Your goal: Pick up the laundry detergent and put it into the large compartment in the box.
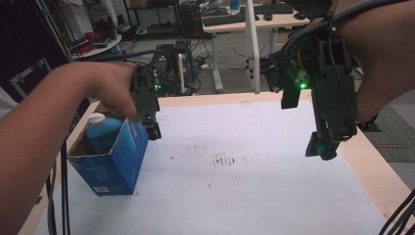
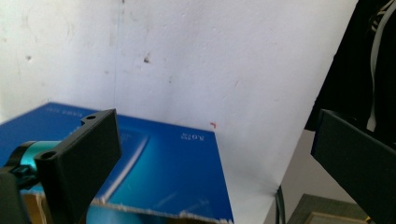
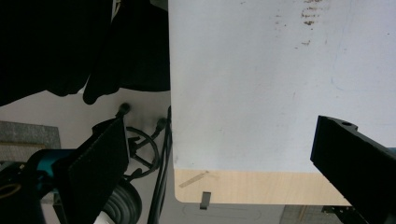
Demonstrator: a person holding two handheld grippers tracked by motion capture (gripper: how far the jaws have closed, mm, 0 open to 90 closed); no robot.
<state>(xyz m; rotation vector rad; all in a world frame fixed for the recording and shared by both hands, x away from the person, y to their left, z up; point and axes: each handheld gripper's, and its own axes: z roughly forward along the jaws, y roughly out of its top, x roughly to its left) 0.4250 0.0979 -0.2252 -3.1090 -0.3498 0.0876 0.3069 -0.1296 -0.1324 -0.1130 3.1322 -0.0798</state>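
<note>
While left hand-held gripper (image 1: 152, 128) hangs released over blue box (image 1: 115, 159) rim, I hold right hand-held gripper (image 1: 320, 147) released, raised above bench (image 1: 254, 196).

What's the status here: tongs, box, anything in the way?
Left tongs open, at the open blue cardboard box's top edge. Right tongs open, empty, raised above the white table sheet. Blue white-capped bottle inside the box. Nothing in the way.

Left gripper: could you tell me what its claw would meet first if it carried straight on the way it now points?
Probably the blue carton: the left gripper hangs open at its top edge, the wall running ahead below the claw. Past it lies the white table cover. Depth is unclear.
</note>
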